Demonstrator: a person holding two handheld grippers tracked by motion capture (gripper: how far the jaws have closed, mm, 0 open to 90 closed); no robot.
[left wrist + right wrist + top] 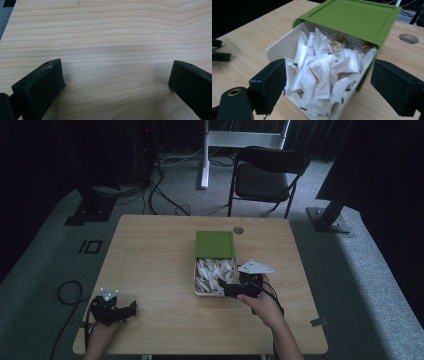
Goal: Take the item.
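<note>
A box with a green sliding lid (215, 244) lies mid-table, and its white tray (196, 276) is pulled out toward me. Several white sachets (212, 272) fill the tray. My right gripper (224, 289) is at the tray's near right corner, pointing left. In the right gripper view it (329, 72) is open, its jaws spread either side of the tray (278, 47) and the sachets (322, 72), and the green lid (352, 17) lies behind. My left gripper (131, 309) rests near the table's front left. It (116, 72) is open over bare wood.
The wooden table (150, 255) has a round cable hole (238, 230) behind the box. A black folding chair (267, 172) and a white stand leg (205, 155) stand beyond the far edge. A cable loop (70, 292) lies on the floor at the left.
</note>
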